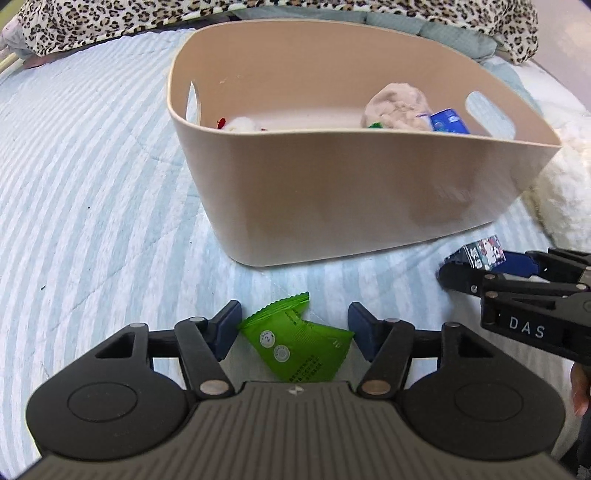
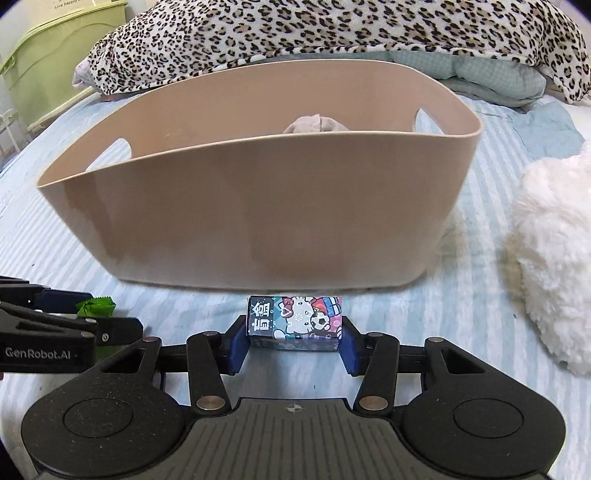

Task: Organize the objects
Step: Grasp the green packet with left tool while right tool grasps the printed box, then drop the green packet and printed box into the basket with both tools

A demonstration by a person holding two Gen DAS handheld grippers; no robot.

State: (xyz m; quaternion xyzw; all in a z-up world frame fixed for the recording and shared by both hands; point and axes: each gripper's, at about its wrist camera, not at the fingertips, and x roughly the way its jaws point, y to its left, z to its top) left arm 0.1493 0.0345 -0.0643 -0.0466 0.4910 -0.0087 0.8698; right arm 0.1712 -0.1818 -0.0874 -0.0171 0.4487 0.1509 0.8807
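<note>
A beige plastic bin stands on the striped bedspread; it also fills the right wrist view. Inside lie a grey plush, a blue box and a white toy. My left gripper has both blue pads against a green snack packet lying on the bed. My right gripper is shut on a small cartoon-printed box just in front of the bin; the box also shows in the left wrist view.
A white fluffy plush lies to the right of the bin. A leopard-print blanket and a teal pillow lie behind it. A green storage box stands off the bed at far left.
</note>
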